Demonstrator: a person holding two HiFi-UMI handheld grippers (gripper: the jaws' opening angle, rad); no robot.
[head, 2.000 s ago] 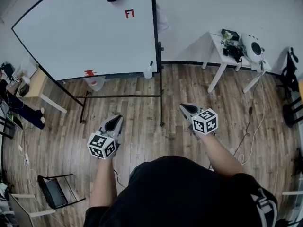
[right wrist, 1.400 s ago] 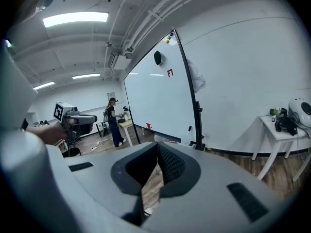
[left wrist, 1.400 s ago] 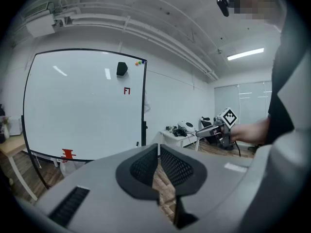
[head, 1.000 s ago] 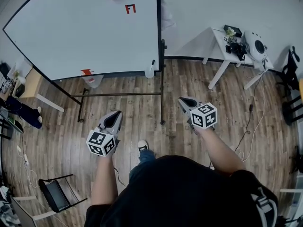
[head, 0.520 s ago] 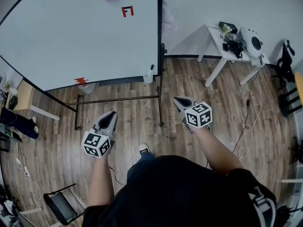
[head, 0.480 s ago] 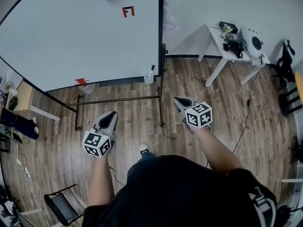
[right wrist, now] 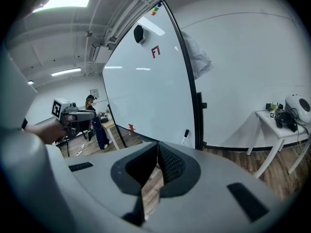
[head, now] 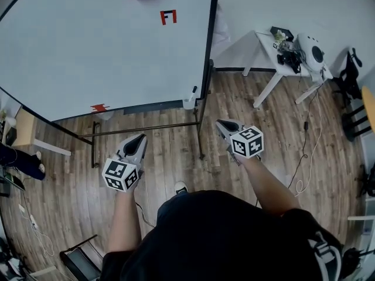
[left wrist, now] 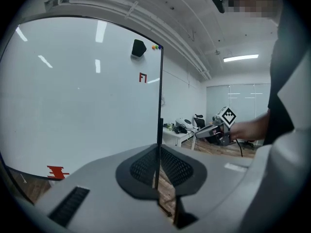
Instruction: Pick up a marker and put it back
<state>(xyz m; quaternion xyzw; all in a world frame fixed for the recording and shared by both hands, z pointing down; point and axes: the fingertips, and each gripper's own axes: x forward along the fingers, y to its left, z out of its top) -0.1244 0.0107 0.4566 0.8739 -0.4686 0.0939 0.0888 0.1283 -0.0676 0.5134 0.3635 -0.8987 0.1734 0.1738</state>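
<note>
As far as can be judged, nothing of the task is done yet. The marker [head: 194, 91] stands upright at the lower right corner of the whiteboard [head: 105, 45], close against the dark frame post and seemingly in a small pale holder, and neither tool is at it. The left tool [head: 136, 141] has its jaws pressed together with nothing between them, and the right tool [head: 224, 126] is likewise closed and empty. Both are held out over the wooden floor [head: 170, 157], well apart from the board, with the right one nearer the marker. The whole job looks to be left: reach the board's corner, spread one tool's jaws, close them on the marker, lift it clear, then set it back in the same place and let go. The white bench [head: 266, 47] at the far right carries assorted gear that appears to play no part here.
</note>
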